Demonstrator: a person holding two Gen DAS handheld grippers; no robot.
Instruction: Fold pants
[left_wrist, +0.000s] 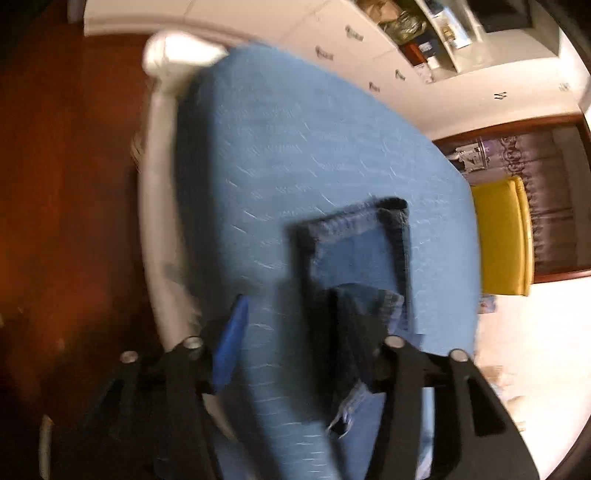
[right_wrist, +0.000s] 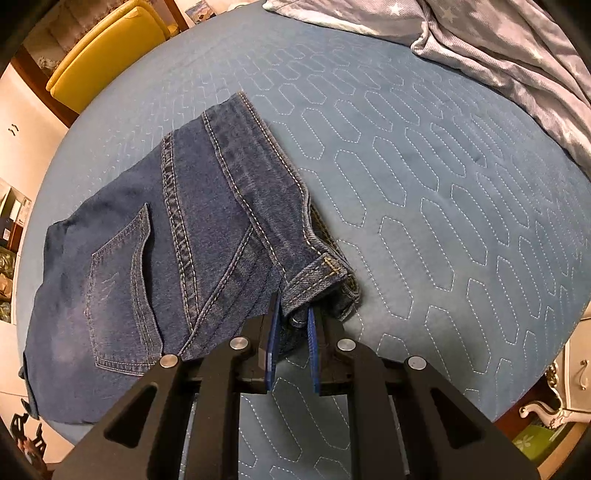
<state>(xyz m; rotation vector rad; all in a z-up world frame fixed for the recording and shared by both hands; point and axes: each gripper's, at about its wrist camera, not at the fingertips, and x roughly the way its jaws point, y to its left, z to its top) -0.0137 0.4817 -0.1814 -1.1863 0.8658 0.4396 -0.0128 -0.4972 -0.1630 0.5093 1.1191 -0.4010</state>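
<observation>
The dark blue denim pants (right_wrist: 177, 236) are lying folded on the quilted blue bed cover (right_wrist: 424, 177), near its left edge. The right gripper (right_wrist: 291, 343) is pinching the waistband corner between nearly closed blue pads, probably anchoring the fold. The left gripper (left_wrist: 295, 350) is standing half open above a hem (left_wrist: 354, 258), gripping nothing, apparently having let go.

The folded denim pants (right_wrist: 155, 236) are dark indigo blue, faded paler around the back pocket, with tan and white topstitching along the seams. The quilted bed cover (right_wrist: 424, 192) is light blue with white dotted stitching in long hexagon outlines. The rumpled blanket (right_wrist: 498, 48) is grey-lilac with pale stars. The padded chair (right_wrist: 107, 48) is mustard yellow. Each black tool (right_wrist: 291, 343) carries blue pads.
</observation>
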